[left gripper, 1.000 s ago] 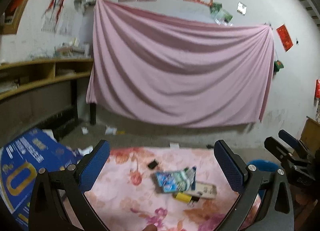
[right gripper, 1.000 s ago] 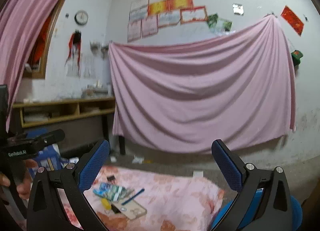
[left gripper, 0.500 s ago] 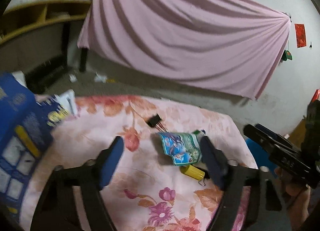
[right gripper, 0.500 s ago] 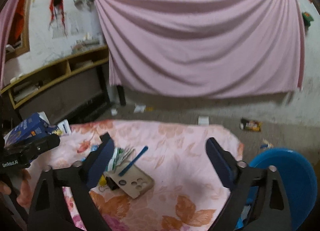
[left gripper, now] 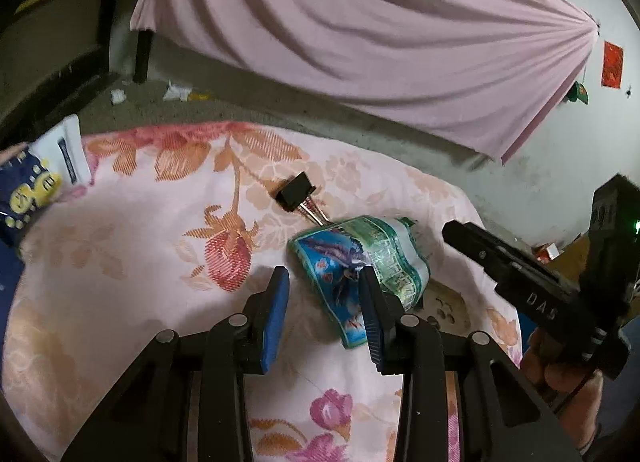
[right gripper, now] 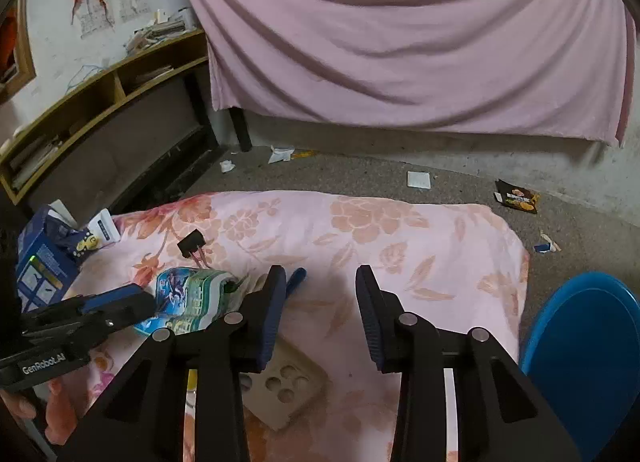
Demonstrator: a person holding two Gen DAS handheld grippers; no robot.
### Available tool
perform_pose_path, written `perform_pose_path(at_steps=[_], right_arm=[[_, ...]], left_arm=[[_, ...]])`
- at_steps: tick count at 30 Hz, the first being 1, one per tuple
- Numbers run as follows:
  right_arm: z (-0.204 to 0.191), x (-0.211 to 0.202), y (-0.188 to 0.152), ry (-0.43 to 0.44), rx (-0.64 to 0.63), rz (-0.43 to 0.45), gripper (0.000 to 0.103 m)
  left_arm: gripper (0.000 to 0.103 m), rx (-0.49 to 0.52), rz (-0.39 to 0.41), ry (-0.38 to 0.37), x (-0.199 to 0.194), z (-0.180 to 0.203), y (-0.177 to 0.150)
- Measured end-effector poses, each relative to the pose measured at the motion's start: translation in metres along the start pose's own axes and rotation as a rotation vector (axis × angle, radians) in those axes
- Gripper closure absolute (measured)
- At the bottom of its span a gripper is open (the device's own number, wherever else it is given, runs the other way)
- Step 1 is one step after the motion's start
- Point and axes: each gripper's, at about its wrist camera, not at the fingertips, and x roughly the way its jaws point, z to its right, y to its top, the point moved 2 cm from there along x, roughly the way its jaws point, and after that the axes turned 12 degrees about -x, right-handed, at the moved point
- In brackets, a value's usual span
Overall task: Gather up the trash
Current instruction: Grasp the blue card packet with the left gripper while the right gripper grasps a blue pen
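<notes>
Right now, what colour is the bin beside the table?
Blue bin, plain and unpatterned; it shows best in the right wrist view, at lower right.

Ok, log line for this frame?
left gripper: open, at snack wrapper | right gripper: open, above floral cloth | blue bin: right

A crumpled blue-and-green printed plastic snack wrapper [left gripper: 360, 262] lies flat on the floral pink cloth, curled at its edges. Just beside it are a small black connector with short wires [left gripper: 298, 191], a blue pen [right gripper: 295, 277] and a beige phone case with round holes [right gripper: 282, 390].
</notes>
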Motion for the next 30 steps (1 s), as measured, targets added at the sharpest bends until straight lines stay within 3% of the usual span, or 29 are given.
perform_pose_path(at_steps=[4,7,14,22,30], right_arm=[[-0.001,0.011,-0.003,0.012,0.006,-0.027,0.070],[-0.001,0.015,-0.003,0.022,0.007,-0.040,0.070],[0.000,0.018,-0.004,0.045,0.029,-0.049,0.070],[-0.012,0.027,-0.003,0.067,-0.001,-0.088,0.069],[-0.016,0.043,0.000,0.127,0.017,-0.132,0.070]], left_arm=[[0.072,-0.012,-0.019,-0.027,0.003,-0.002,0.006],[0.087,-0.019,-0.035,-0.035,0.005,-0.004,0.007],[0.099,-0.021,-0.016,-0.063,-0.001,-0.004,0.007],[0.102,-0.001,0.093,-0.075,-0.023,-0.002,0.004],[0.103,0.033,0.099,-0.108,-0.030,0.001,-0.002]])
